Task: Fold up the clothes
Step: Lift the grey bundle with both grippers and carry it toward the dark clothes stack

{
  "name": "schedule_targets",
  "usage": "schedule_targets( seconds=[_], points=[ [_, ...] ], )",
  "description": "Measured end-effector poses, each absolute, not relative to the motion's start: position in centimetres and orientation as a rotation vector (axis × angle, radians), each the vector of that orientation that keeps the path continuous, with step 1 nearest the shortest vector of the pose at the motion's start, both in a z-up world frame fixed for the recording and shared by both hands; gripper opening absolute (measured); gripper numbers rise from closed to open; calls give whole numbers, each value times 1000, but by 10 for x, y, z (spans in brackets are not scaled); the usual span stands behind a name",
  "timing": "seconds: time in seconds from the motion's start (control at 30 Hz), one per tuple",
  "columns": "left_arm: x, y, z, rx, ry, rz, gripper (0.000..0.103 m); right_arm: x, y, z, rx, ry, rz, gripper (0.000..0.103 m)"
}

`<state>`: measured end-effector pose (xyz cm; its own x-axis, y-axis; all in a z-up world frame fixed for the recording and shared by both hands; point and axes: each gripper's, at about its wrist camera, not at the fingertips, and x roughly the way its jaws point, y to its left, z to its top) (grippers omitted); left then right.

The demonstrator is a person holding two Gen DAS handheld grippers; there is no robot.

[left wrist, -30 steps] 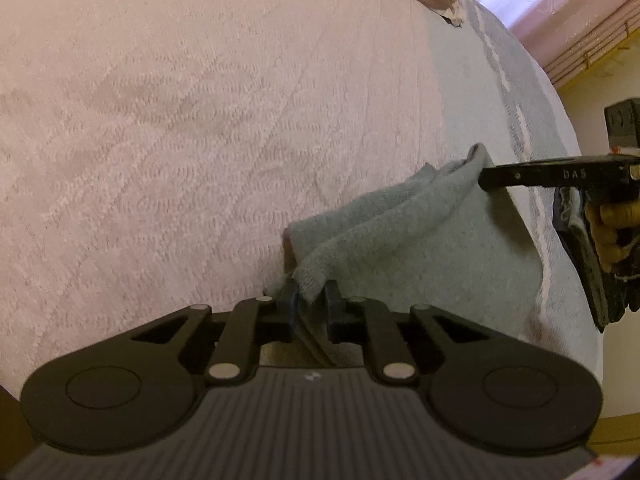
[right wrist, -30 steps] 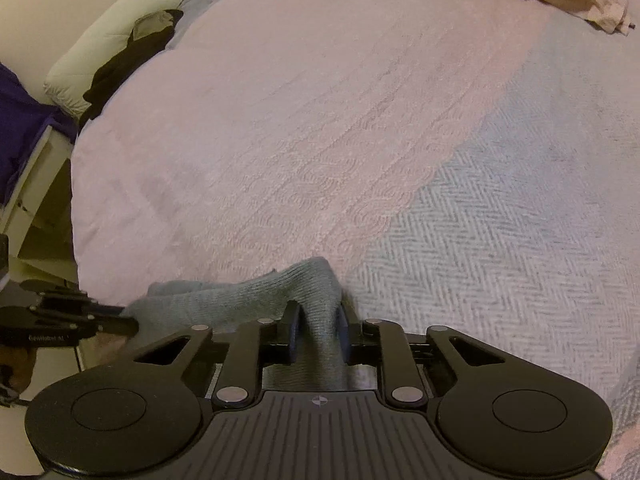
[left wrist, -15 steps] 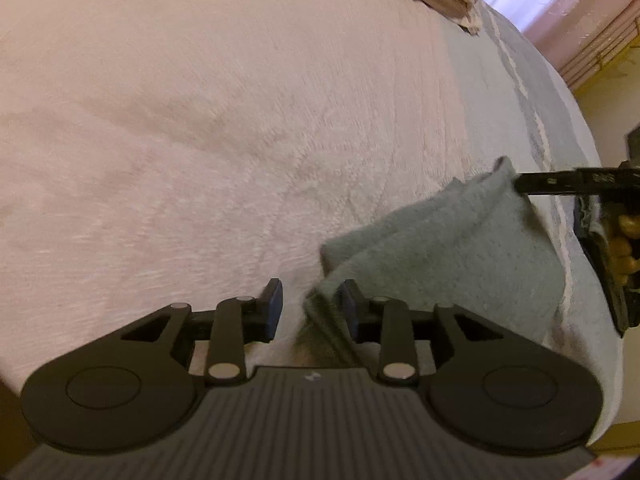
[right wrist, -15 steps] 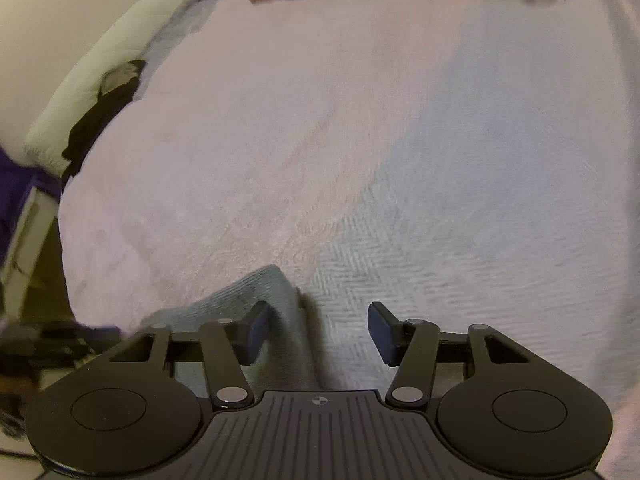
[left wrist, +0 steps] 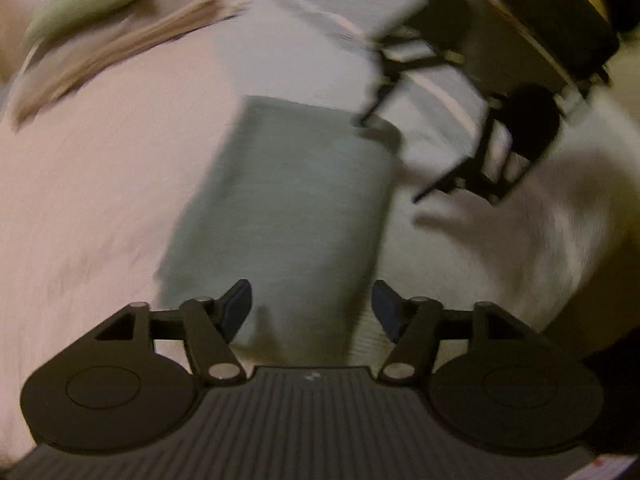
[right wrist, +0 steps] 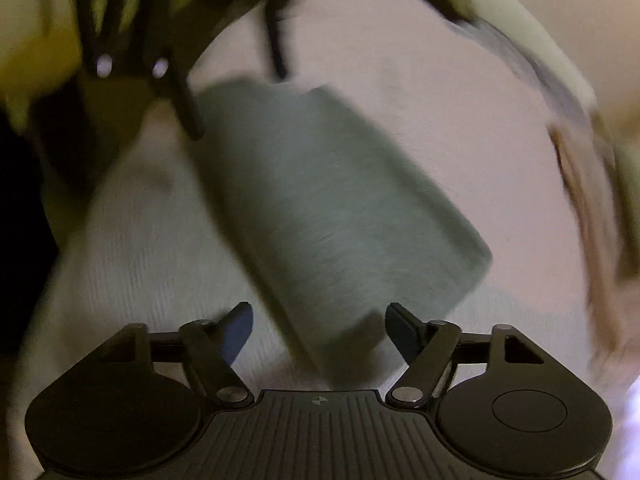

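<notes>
On the bed, across the seam where the pale pink textured bedspread (left wrist: 88, 184) meets a paler grey-white herringbone cover (right wrist: 144, 264), the grey-green knitted garment (left wrist: 288, 200) lies flat as a long folded rectangle. I judge it was set there so its edges can be checked and squared on a level surface. My left hand-held gripper (left wrist: 311, 307) hovers over its near end with the jaws spread wide and nothing between them; my right hand-held gripper (right wrist: 319, 330) hangs the same way over the opposite end, jaws apart, gripping nothing. Each gripper shows up blurred at the far end in the other's view. Both views are smeared by motion (so fine creases are beyond telling). Further up the bed rests a tan folded pile of cloth (left wrist: 120, 52), well apart from the garment. No basket, box or other container shows in either view, so nothing is held in one.
</notes>
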<state>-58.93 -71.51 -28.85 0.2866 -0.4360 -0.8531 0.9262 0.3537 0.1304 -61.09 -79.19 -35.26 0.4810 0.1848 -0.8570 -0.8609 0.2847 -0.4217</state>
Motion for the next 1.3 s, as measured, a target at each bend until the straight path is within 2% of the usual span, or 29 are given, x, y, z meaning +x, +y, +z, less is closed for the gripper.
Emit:
schedule_targets(
  seconds=[0.17, 0.3, 0.4, 0.57, 0.7, 0.83, 0.93, 1.3],
  points=[
    [-614, -731, -328, 901, 679, -1020, 70, -622, -786, -403, -1372, 614, 690, 73],
    [-621, -739, -346, 1024, 619, -982, 71, -600, -788, -390, -1239, 739, 680, 45],
    [-612, -744, -347, 1070, 602, -948, 71, -585, -783, -358, -1136, 818, 672, 38],
    [-589, -735, -334, 1091, 572, -942, 70, -548, -779, -303, -904, 975, 676, 36],
    [-562, -727, -317, 1051, 632, -979, 63, -529, -774, -282, -850, 1031, 686, 36],
    [-554, -721, -308, 1030, 667, -1024, 49, -523, -768, -281, -840, 1056, 680, 36],
    [-548, -721, -305, 1015, 697, -1046, 44, -526, -769, -283, -835, 1064, 675, 36],
    [-541, -720, -293, 1022, 726, -1085, 40, -526, -763, -285, -812, 1078, 645, 35]
  ],
)
